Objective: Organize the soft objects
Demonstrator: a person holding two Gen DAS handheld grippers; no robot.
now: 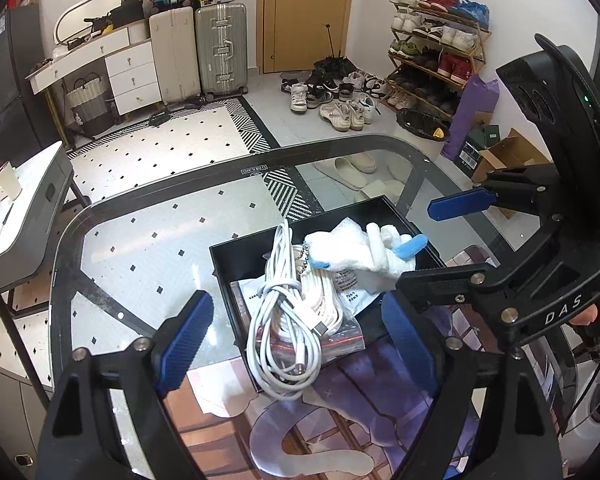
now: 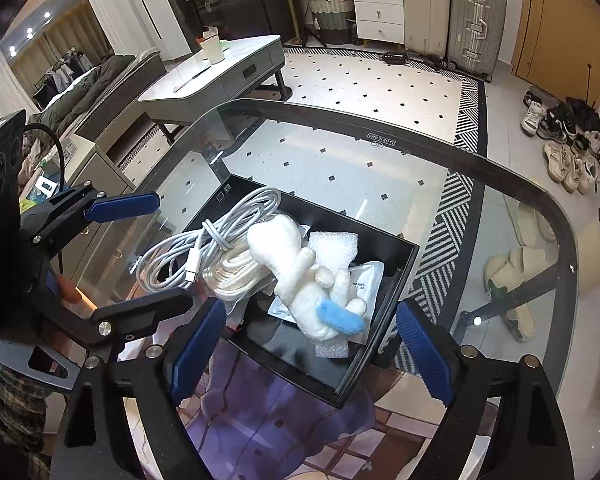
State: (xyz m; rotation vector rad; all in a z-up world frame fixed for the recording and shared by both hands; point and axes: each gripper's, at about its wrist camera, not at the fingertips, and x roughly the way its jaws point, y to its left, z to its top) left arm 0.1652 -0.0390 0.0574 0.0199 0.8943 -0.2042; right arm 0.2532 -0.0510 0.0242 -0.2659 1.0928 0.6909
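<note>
Two hand-held grippers are hovering over a black tray (image 1: 236, 276) sitting on a glass table (image 1: 148, 240), both with fingers spread wide and nothing between the blue pads.

In the left wrist view, the left gripper (image 1: 296, 336) is standing open at the bottom of the frame, its left pad (image 1: 186, 344) at seven o'clock from the tray's contents. A coiled white cable (image 1: 284, 320) is lying in the tray's near part, spilling over the near rim toward six o'clock. A white plush toy (image 1: 360, 252) with a blue patch is lying at one o'clock from the cable, inside the tray, resting on white foam and printed packets. The right gripper (image 1: 436, 244) is showing at three o'clock, its jaws apart and one blue finger (image 1: 460, 204) hanging above the tray's far right corner.

In the right wrist view, the right gripper (image 2: 312, 356) is gaping over the tray's (image 2: 352, 376) near edge. The plush toy (image 2: 300, 276) is lying across the middle of the tray, its blue patch toward five o'clock. The cable (image 2: 204, 244) is bundled at nine o'clock from it, touching it. A foam sheet (image 2: 334, 246) is sitting just beyond the toy at one o'clock. The left gripper (image 2: 148, 252) is showing at nine o'clock, open. A fingertip of the person's hand is peeking from behind it.
</note>
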